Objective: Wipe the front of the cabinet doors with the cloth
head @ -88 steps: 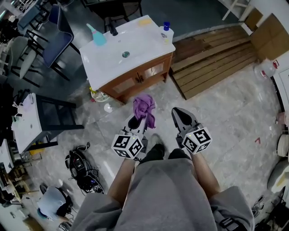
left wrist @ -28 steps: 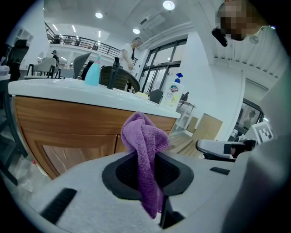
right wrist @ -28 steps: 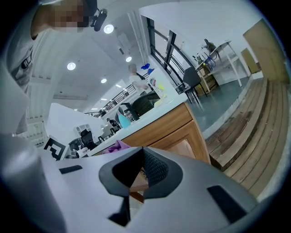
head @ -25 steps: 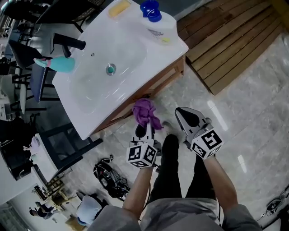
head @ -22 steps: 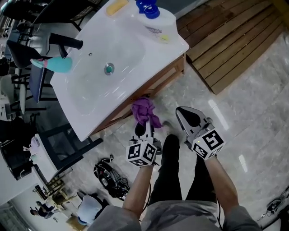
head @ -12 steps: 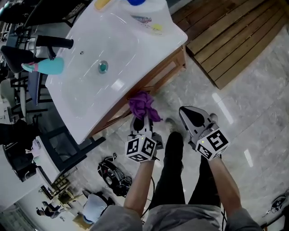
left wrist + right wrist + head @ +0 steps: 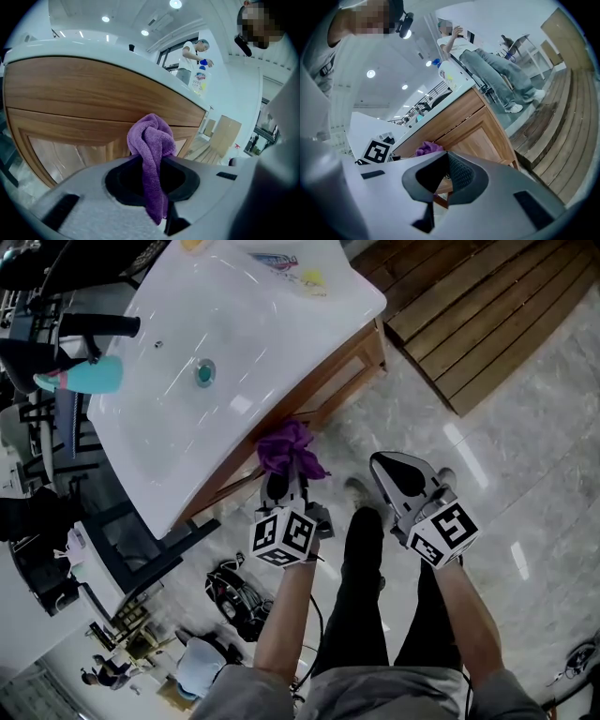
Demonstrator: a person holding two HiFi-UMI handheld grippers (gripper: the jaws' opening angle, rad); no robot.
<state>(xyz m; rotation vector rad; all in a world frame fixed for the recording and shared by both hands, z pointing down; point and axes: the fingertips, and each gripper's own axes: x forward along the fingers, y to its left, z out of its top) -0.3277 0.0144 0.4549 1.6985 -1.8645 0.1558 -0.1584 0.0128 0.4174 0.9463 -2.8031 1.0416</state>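
Note:
The wooden cabinet doors (image 7: 323, 381) sit under a white sink top (image 7: 216, 352). My left gripper (image 7: 285, 479) is shut on a purple cloth (image 7: 287, 446), whose bunched end is at the cabinet front, just below the sink's edge. In the left gripper view the cloth (image 7: 151, 140) sticks up from between the jaws, with a door panel (image 7: 65, 145) close behind it; I cannot tell whether they touch. My right gripper (image 7: 401, 476) hangs over the floor to the right, shut and empty. Its own view shows the right-hand door (image 7: 476, 136) and the cloth (image 7: 427, 148).
On the sink top stand a teal spray bottle (image 7: 80, 376), a black tap (image 7: 98, 326) and a detergent bottle (image 7: 281, 259). A wooden platform (image 7: 487, 315) lies at the right. A black bag with cables (image 7: 234, 592) lies on the floor at the left. The person's legs (image 7: 361, 587) are below.
The head camera has come closer to the cabinet. My left gripper has carried the cloth left and up to the door front. The right gripper has hardly moved.

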